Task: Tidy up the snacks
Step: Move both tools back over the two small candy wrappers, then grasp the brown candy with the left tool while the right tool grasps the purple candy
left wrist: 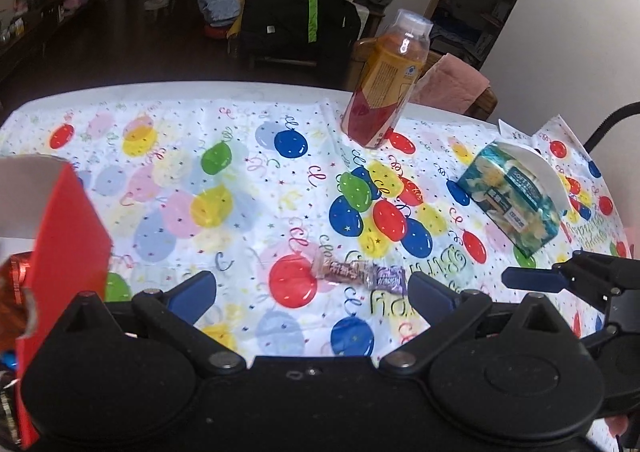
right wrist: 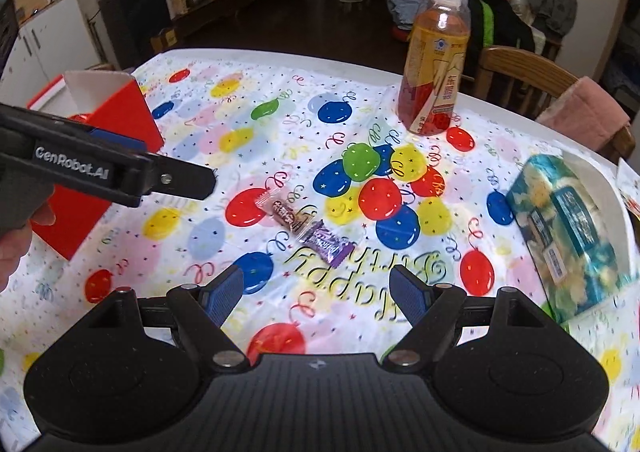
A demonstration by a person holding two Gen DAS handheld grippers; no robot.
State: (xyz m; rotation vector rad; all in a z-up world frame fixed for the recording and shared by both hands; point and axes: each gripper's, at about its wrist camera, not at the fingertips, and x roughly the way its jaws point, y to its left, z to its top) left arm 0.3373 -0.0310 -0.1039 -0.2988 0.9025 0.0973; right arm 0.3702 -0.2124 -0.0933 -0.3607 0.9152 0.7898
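Note:
Two wrapped candies lie end to end on the balloon-print tablecloth: a brown one (left wrist: 338,270) (right wrist: 285,212) and a purple one (left wrist: 387,279) (right wrist: 327,243). My left gripper (left wrist: 311,290) is open, low over the cloth, with both candies just ahead between its blue pads. My right gripper (right wrist: 318,292) is open too, a short way behind the purple candy. An open red box (left wrist: 66,228) (right wrist: 116,124) stands at the left and holds shiny wrapped snacks (left wrist: 12,292). The left gripper's finger (right wrist: 180,182) crosses the right wrist view in front of the box.
An orange drink bottle (left wrist: 384,84) (right wrist: 436,64) stands at the far side of the table. A teal tissue pack in a white holder (left wrist: 514,196) (right wrist: 572,232) lies at the right. A wooden chair with a pink cloth (right wrist: 584,112) is behind the table edge.

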